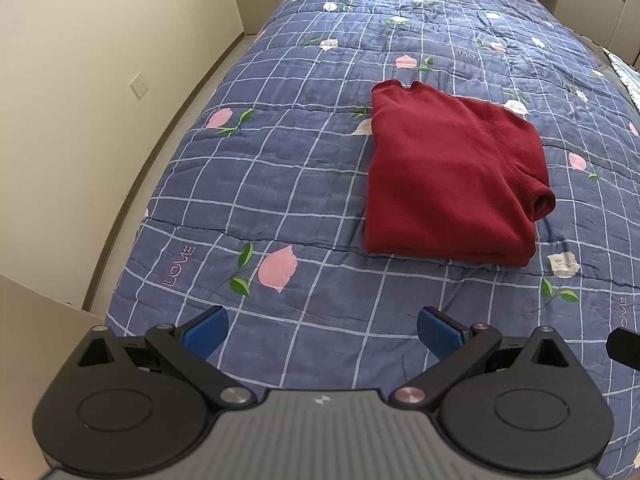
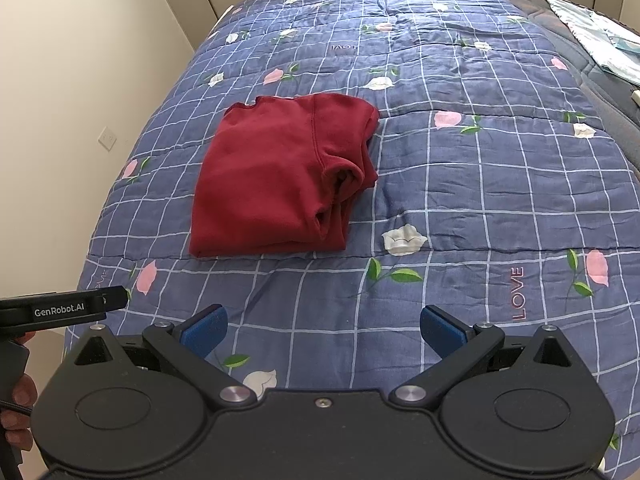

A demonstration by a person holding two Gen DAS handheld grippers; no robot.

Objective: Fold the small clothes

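Note:
A dark red garment (image 1: 448,176) lies folded into a rough rectangle on the blue checked quilt (image 1: 280,184), its rolled sleeve edge on the right side. It also shows in the right wrist view (image 2: 276,176). My left gripper (image 1: 322,334) is open and empty, held above the quilt well short of the garment. My right gripper (image 2: 324,332) is open and empty, also short of the garment. The left gripper's body (image 2: 64,312) shows at the left edge of the right wrist view.
The quilt (image 2: 480,184) covers a bed with pink and white flower prints. A cream wall (image 1: 80,100) with a socket runs along the left side. A pale patterned pillow (image 2: 600,40) lies at the far right. Cupboards stand behind the bed.

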